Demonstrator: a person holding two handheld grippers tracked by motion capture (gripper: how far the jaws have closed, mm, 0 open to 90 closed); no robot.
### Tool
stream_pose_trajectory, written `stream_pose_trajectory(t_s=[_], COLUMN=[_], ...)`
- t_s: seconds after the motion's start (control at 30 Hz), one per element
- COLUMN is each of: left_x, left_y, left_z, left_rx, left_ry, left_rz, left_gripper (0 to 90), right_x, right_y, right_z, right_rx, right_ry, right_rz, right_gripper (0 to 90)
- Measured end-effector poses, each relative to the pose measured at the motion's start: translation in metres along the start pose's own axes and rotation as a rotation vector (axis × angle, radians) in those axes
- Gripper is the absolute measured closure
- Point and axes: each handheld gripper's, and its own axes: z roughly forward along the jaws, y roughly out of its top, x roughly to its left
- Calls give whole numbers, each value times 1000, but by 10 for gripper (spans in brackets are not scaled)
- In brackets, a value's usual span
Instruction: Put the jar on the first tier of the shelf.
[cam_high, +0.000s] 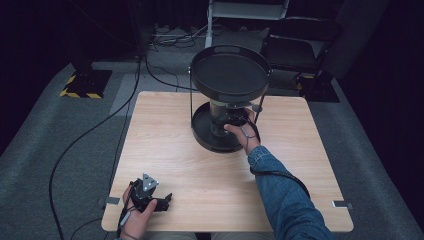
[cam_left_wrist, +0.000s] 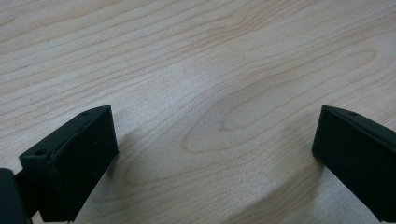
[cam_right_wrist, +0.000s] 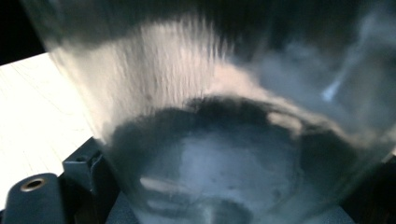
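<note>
Your right claw (cam_high: 235, 121) reaches under the stand's (cam_high: 227, 107) upper tray, jaws either side of a clear glass (cam_high: 218, 114) on the lower tray, apparently gripping it. Your left claw (cam_high: 159, 200) rests wide open and empty on the tabletop (cam_high: 175, 150), well short of the stand. Lift carelessly and the glass may strike the upper tray or slip.

No readable text, label, brand or number on any surface in view.
</note>
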Motion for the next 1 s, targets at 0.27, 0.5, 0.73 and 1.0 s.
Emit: stream_pose_trajectory(t_s=[0.27, 0.5, 0.73, 1.0], left_x=[0, 0, 0, 0], left_y=[0, 0, 0, 0], left_z=[0, 0, 0, 0], left_rx=[0, 0, 0, 0], left_ry=[0, 0, 0, 1], left_rz=[0, 0, 0, -1], left_gripper=[0, 0, 0, 1], right_x=[-5, -5, -6, -7], right_y=[-4, -6, -11, -13], right_z=[1, -1, -3, -7], right_rx=[6, 5, -15, 14], right_ry=[-9, -7, -6, 0], right_rz=[17, 15, 28, 39], right_gripper=[113, 111, 108, 78])
